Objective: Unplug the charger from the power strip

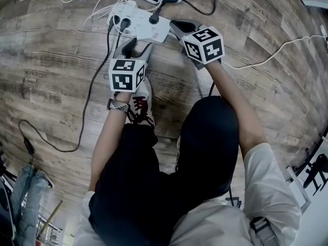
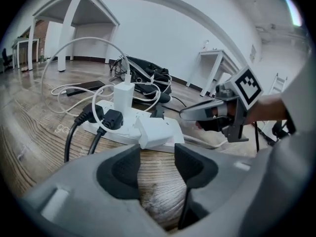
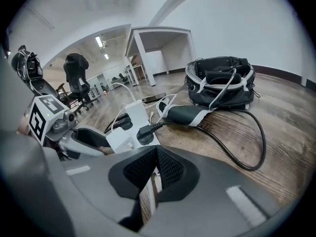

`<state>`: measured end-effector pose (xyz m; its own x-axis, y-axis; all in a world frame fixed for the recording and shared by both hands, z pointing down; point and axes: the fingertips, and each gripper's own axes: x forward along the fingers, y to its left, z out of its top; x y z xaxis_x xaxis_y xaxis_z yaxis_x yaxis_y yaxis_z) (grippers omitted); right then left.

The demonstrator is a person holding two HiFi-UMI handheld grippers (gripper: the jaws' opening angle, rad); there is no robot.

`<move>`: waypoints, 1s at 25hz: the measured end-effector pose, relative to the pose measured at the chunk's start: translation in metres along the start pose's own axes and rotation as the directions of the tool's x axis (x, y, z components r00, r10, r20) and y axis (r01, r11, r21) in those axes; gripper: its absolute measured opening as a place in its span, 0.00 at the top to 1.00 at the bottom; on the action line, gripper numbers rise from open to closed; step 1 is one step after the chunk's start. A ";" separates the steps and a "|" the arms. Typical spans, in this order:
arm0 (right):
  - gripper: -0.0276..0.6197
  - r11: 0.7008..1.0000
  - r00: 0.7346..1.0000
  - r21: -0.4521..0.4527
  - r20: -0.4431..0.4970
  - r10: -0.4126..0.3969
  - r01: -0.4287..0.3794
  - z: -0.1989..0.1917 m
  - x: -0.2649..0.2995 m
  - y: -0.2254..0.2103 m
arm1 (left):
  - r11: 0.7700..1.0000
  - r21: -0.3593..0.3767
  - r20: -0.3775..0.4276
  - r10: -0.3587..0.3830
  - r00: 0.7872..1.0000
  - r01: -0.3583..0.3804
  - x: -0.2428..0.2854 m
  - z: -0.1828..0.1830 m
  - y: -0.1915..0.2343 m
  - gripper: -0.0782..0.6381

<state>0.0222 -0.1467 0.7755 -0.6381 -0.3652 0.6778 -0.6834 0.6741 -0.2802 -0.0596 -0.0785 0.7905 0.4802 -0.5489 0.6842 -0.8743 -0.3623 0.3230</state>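
Note:
A white power strip lies on the wooden floor with several plugs in it. A squat white charger sits at the strip's near end, just beyond my left gripper. The left jaws stand open, with only floor between the pads. A taller white charger with a white cable and two black plugs sit further along the strip. My right gripper is shut, its tip beside the strip's right end; I cannot tell if it touches. From the right gripper view, the right gripper faces the strip and a black plug.
A black bag and a power brick with a thick black cable lie behind the strip. A phone lies on the floor on a white cable. Black leads trail left across the floor. The person's shoe rests just behind the left gripper.

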 end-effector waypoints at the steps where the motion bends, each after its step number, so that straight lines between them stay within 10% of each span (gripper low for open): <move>1: 0.95 1.000 1.000 -0.003 -0.009 -0.007 0.007 -0.001 -0.003 -0.002 | 1.000 -0.005 0.003 0.012 1.000 -0.012 -0.003 0.001 0.003 0.61; 10: 0.95 0.998 0.999 0.019 -0.010 -0.054 0.054 0.003 -0.030 -0.020 | 0.992 0.035 0.030 0.123 0.992 -0.124 -0.025 0.010 0.020 0.88; 25: 0.95 0.993 0.989 -0.049 0.108 -0.104 0.110 0.083 -0.078 -0.013 | 0.965 0.099 0.175 0.225 0.959 -0.244 -0.082 0.115 0.044 0.88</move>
<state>0.0517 -0.1806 0.6697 -0.5982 -0.5004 0.6260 -0.7312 0.6605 -0.1707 -0.1298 -0.1359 0.6734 0.2763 -0.7397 0.6136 -0.9537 -0.2898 0.0800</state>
